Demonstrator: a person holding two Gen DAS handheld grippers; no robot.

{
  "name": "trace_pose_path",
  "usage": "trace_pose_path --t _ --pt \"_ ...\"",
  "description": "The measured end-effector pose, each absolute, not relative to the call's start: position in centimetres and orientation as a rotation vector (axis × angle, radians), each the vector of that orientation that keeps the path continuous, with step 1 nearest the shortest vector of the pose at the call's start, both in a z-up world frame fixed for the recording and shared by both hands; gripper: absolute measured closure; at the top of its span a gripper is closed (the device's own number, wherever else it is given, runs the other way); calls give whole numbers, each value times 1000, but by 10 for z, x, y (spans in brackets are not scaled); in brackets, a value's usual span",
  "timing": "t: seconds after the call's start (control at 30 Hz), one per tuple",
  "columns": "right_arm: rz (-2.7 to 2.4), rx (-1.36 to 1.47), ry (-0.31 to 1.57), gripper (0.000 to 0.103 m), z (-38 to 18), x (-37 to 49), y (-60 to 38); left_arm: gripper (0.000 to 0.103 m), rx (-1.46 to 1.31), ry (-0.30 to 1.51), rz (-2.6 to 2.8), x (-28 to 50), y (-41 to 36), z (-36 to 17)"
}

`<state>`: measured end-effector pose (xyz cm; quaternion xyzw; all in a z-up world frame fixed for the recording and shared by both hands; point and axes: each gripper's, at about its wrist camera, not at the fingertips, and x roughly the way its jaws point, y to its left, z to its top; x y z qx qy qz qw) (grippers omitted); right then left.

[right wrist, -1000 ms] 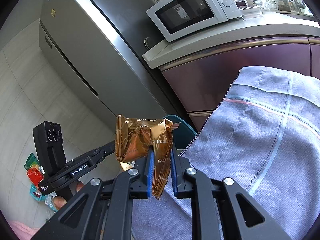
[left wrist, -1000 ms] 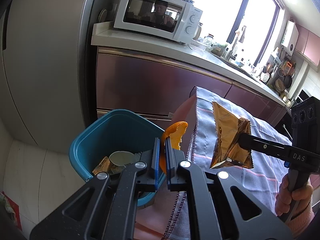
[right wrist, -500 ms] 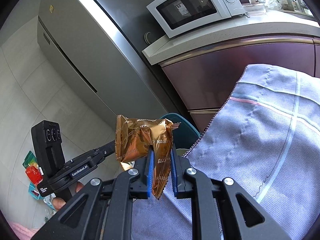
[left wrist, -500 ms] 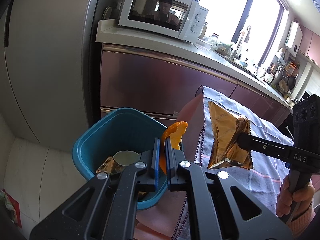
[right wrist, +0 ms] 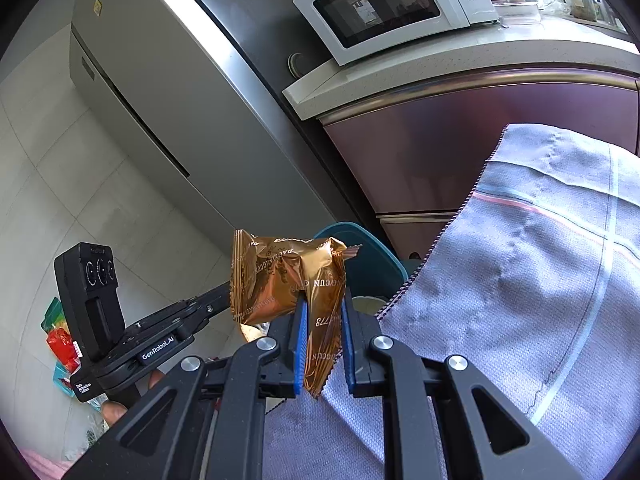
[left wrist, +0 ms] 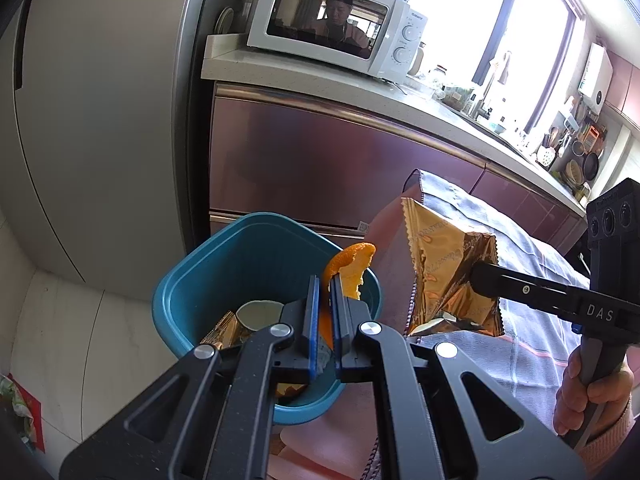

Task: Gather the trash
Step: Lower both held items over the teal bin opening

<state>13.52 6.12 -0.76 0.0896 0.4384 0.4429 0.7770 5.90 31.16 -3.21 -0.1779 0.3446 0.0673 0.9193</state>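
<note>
Left hand-held gripper (left wrist: 325, 312): blue pads clamped on a curl of orange peel (left wrist: 349, 266), which sticks up past the fingertips. Peel sits over the near rim of the teal bin (left wrist: 192, 300). Bin stands on the floor beside the cloth-draped surface, in front of the cabinet under the counter (left wrist: 320, 84).

Bin contents visible: a gold wrapper scrap (left wrist: 224, 330) and a pale round piece (left wrist: 258, 314), side by side near the bottom; identity of the pale piece unclear.

Right hand-held gripper (right wrist: 322, 340): pads closed on the lower end of a gold foil snack wrapper (right wrist: 280, 284). Wrapper is crumpled and held in the air, printed lettering partly legible. In the left wrist view the same wrapper (left wrist: 444, 272) hangs just right of the bin, over the edge of the grey-blue cloth (right wrist: 520, 280).

Background: white microwave (left wrist: 332, 32) on the counter, grey refrigerator (right wrist: 160, 92) to its left. Coloured packets (right wrist: 60, 336) lie on the floor tiles, well apart from the bin.
</note>
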Motion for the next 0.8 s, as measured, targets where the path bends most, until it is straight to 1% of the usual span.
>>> trace_pose_path --t 0.8 --pt "935 135 997 88 -21 146 93 96 -377 739 171 65 317 -47"
